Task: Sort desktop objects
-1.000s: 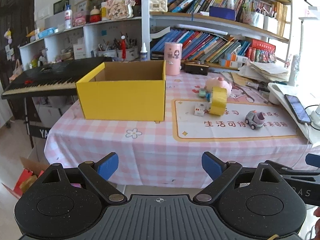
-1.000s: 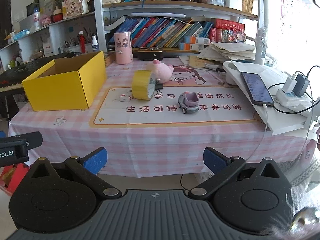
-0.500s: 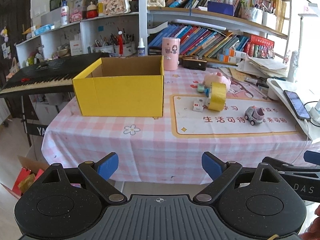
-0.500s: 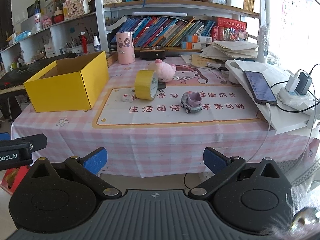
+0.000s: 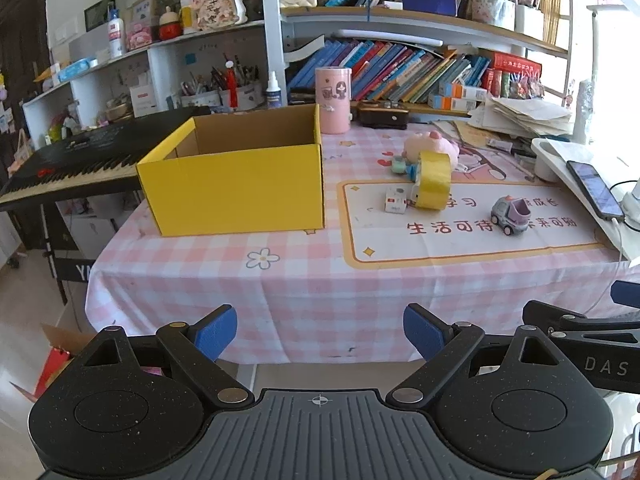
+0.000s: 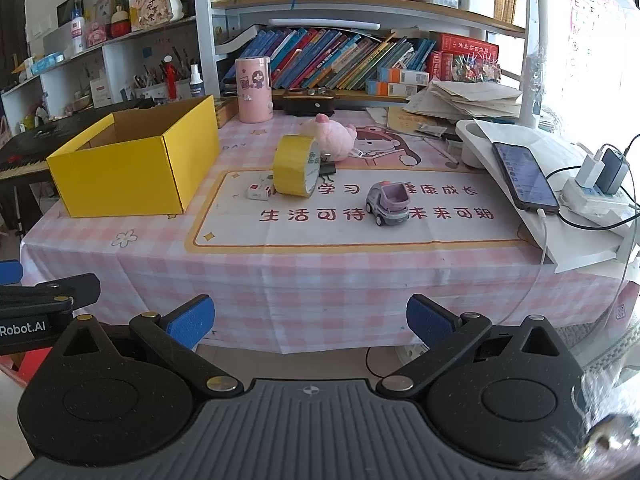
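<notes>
Both my left gripper and right gripper are hanging wide open, gripping nothing, short of the table — yellow box lying left; tape roll, toy car, pink plush sitting mid-mat.

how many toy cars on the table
1: the toy car stands on the printed mat, right of the yellow tape roll. Another could be hidden inside the yellow box.
</notes>
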The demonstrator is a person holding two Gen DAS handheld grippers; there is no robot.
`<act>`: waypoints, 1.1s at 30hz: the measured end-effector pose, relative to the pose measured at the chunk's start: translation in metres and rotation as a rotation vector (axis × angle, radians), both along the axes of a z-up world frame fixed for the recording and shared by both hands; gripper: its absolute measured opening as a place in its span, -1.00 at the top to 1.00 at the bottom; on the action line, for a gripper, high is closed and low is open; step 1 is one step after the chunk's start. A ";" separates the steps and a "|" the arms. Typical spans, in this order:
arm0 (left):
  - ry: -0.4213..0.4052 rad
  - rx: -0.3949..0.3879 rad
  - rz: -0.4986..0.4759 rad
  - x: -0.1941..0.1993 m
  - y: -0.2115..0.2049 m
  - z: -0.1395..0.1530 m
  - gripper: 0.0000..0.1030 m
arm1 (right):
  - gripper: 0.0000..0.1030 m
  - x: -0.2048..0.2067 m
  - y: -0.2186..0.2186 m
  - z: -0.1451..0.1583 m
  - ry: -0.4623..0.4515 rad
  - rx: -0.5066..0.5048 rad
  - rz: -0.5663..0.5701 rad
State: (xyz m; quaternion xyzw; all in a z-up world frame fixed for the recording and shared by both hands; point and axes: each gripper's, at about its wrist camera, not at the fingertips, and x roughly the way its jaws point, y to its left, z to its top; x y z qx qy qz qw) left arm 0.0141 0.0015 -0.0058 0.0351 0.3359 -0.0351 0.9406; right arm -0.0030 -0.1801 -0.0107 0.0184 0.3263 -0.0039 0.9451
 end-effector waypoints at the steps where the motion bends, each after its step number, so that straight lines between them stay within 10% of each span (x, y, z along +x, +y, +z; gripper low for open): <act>1: 0.001 0.000 -0.001 0.000 0.001 -0.001 -0.79 | -1.00 0.000 0.000 0.000 0.000 0.001 0.000; 33: 0.015 -0.010 0.037 0.008 0.013 -0.006 -0.79 | -1.00 0.012 0.012 0.003 -0.008 -0.023 0.041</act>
